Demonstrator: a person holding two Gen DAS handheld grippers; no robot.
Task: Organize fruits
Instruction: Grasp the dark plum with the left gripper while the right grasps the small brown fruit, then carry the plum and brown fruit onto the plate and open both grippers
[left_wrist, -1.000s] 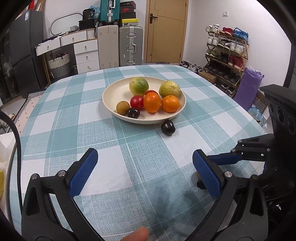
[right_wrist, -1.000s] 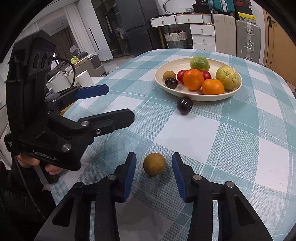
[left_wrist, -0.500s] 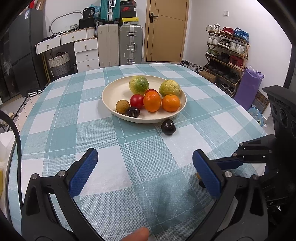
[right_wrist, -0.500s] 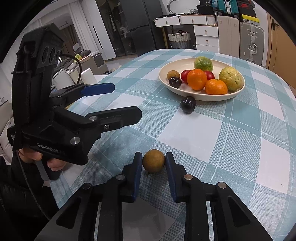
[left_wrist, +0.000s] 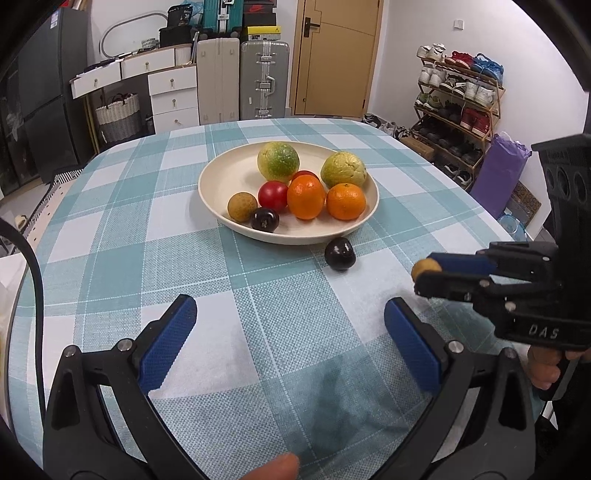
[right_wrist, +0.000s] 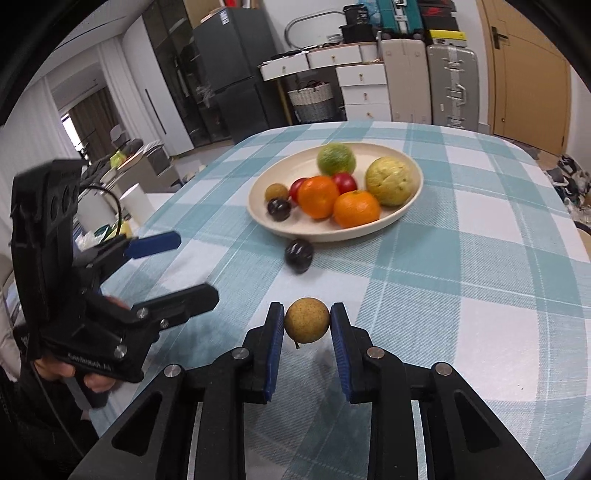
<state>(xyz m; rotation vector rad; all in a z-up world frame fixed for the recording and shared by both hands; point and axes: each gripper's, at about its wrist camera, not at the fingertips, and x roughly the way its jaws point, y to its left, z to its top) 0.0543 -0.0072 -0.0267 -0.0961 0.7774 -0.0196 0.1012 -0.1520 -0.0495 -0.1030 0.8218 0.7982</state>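
My right gripper (right_wrist: 307, 325) is shut on a small brown round fruit (right_wrist: 307, 320) and holds it above the checked tablecloth; the fruit (left_wrist: 424, 268) also shows in the left wrist view, at the tip of that gripper (left_wrist: 428, 275). A cream plate (right_wrist: 408, 206) ahead holds several fruits: two oranges, red ones, two green-yellow ones, a brown one and a dark plum. A second dark plum (right_wrist: 298, 254) lies on the cloth just in front of the plate (left_wrist: 221, 177). My left gripper (left_wrist: 288, 339) is open and empty, low over the near cloth.
The round table's edge curves off to the right (left_wrist: 491, 229). Suitcases (left_wrist: 264, 79), drawers and a door stand behind the table. A shoe rack (left_wrist: 458, 99) is at the right. The left gripper body (right_wrist: 74, 295) sits left of my right gripper.
My right gripper closed on the brown fruit and lifted it off the cloth, moving toward the plate. The left gripper stayed open and nearly still.
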